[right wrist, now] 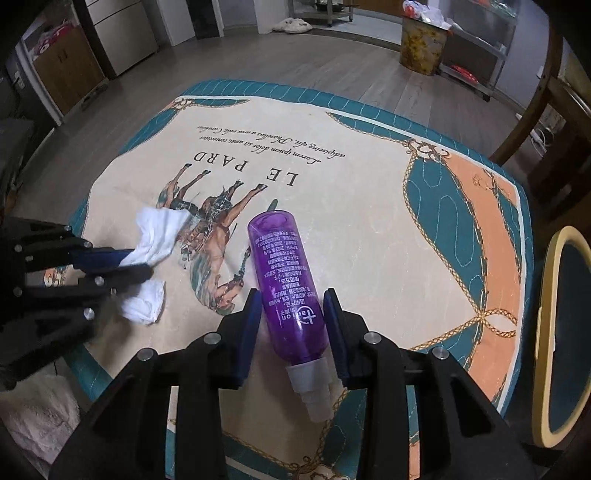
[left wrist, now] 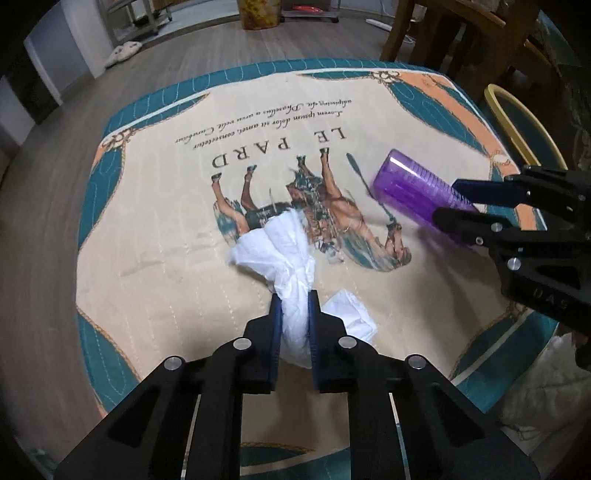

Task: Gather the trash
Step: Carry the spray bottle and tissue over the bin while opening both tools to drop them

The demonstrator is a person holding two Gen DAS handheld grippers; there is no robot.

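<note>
A crumpled white tissue [left wrist: 277,247] lies on the printed horse mat [left wrist: 155,258]. My left gripper [left wrist: 294,301] points down at it, shut on its twisted middle. One end of the tissue fans out ahead and the other end [left wrist: 351,314] sticks out to the right. A purple plastic bottle [right wrist: 280,258] with a clear neck lies on the mat. My right gripper [right wrist: 291,299] is shut on its lower body, with a blue pad on each side. In the left wrist view the right gripper [left wrist: 447,201] holds the bottle [left wrist: 410,184] at the right. In the right wrist view the left gripper [right wrist: 140,262] holds the tissue [right wrist: 155,236] at the left.
The mat lies on a wood floor [right wrist: 295,66]. A yellow-patterned bin [right wrist: 421,48] stands at the back. A yellow-rimmed teal seat [right wrist: 569,332] sits off the mat's right edge, with a wooden chair [left wrist: 443,33] behind it. White fluffy fabric [left wrist: 546,387] lies at the mat's near corner.
</note>
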